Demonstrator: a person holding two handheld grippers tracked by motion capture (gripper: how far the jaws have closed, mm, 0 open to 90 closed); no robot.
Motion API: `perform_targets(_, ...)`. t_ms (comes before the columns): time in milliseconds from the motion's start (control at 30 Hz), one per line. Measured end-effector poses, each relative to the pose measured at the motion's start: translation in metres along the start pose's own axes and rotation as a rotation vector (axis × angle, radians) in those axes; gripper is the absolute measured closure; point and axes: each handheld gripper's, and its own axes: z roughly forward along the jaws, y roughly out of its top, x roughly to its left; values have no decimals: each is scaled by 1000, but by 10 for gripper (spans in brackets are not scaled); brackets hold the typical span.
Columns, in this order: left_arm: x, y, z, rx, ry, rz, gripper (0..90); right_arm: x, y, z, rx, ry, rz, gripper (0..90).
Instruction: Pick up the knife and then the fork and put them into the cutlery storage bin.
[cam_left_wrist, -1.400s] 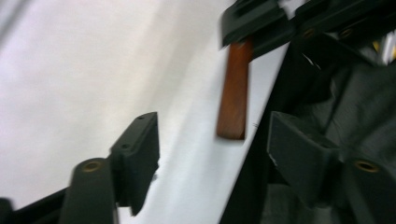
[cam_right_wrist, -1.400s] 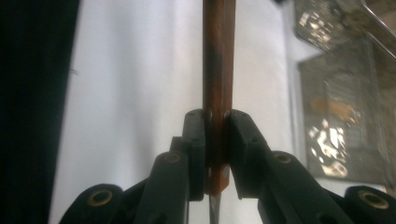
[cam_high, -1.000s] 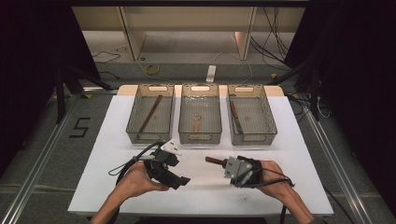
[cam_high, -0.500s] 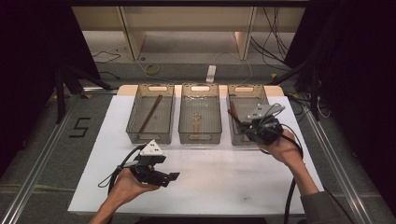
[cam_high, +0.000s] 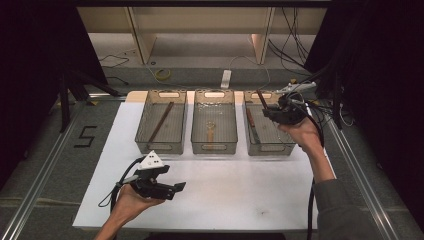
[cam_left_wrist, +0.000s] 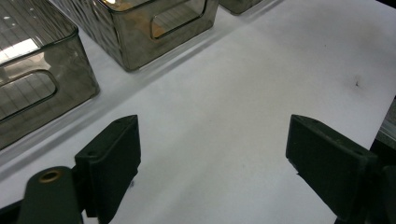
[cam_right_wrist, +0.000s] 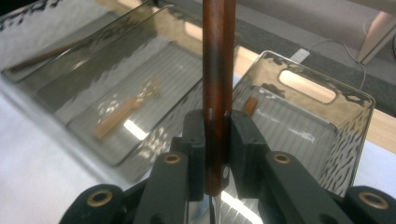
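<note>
One brown-handled knife (cam_right_wrist: 215, 93) sits clamped between the jaws of your right gripper (cam_high: 281, 111), held above the right-hand bin (cam_high: 270, 145). Your left gripper (cam_high: 170, 189) hangs over the bare white table (cam_high: 240, 185), its jaws having just been opening, nothing between them.

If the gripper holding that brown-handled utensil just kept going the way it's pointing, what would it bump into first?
The right gripper, shut on the brown-handled utensil, points down over the right-hand clear bin. Going straight on, the utensil's handle would probably meet that bin's floor or far wall first, though depth is hard to judge.
</note>
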Motion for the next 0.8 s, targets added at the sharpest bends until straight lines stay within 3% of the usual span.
perform_targets(233,-1,-1,-2,-31,1,-12,168,-15,7,27,21,-46,72,779)
perform_targets(400,-1,-3,-1,-20,-3,-12,167,-26,9,41,24,-71,117,779)
perform_targets(600,-3,-2,0,-12,-2,-5,166,-34,4,54,24,-95,161,779)
perform_targets(800,-2,-1,-3,-30,0,-19,165,-36,-7,68,70,-106,187,776)
